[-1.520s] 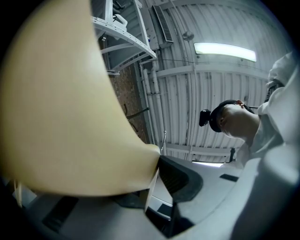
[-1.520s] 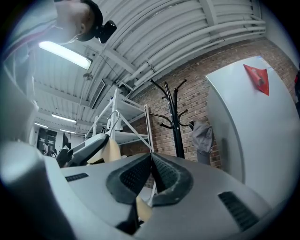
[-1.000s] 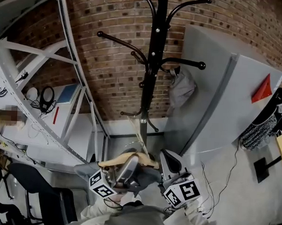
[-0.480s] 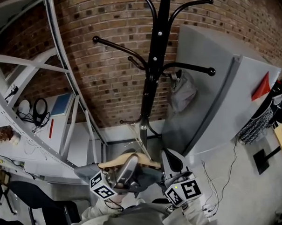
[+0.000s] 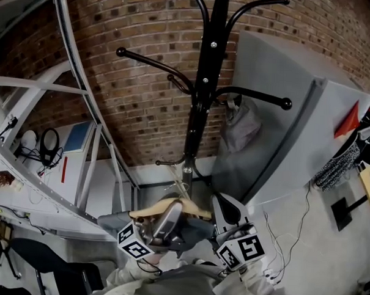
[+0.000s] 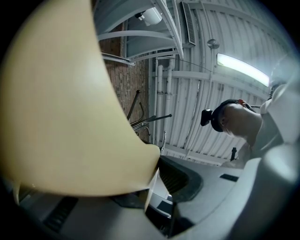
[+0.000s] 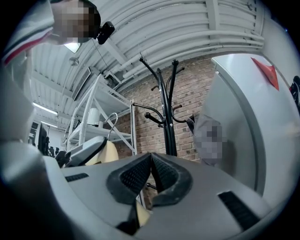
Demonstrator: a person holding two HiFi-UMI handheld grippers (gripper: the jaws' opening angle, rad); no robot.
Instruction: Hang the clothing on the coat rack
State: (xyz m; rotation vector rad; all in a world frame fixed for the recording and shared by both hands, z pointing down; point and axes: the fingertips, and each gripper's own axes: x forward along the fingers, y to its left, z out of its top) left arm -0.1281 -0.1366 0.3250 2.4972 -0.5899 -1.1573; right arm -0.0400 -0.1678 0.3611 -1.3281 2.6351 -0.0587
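Left gripper (image 5: 170,213): jaws clamped on a pale wooden hanger (image 6: 61,108), which fills most of that gripper's view and blocks the far side. Right gripper (image 7: 151,161): pad tips pressed together; a pale sliver sits deep between the jaws and cannot be identified. The grey clothing (image 5: 190,228) hangs from the hanger low in the head view, largely covered by both grippers and the person's chest. The black coat rack (image 5: 206,83) stands ahead, apart from the hanger, with its top cut off by the frame. A grey garment (image 5: 240,125) occupies one right-hand hook. A grey cabinet (image 5: 277,148) stands just right of the rack, white shelving (image 5: 83,103) to its left and a brick wall (image 5: 144,99) behind.
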